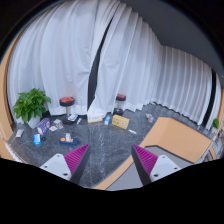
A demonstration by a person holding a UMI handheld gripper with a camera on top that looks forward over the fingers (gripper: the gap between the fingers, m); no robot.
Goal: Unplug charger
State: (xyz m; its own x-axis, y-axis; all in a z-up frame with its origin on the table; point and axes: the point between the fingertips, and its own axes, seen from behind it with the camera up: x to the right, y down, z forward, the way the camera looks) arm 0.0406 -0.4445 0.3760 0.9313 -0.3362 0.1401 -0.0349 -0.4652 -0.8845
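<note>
My gripper (112,158) is open, its two magenta pads (78,157) wide apart with nothing between them, only grey carpet and a curved tan strip of floor beneath. No charger or plug can be made out for sure; small items lie on the carpet well beyond the fingers, among them a white boxy piece (97,116) and a yellowish box (120,122). The gripper hangs above the floor, far from all of them.
White curtains (120,60) close off the back. A green potted plant (31,103) stands at the far left, with several small colourful objects (52,128) near it. Two dark stools (67,102) stand by the curtain. A tan wooden table (178,136) lies ahead on the right.
</note>
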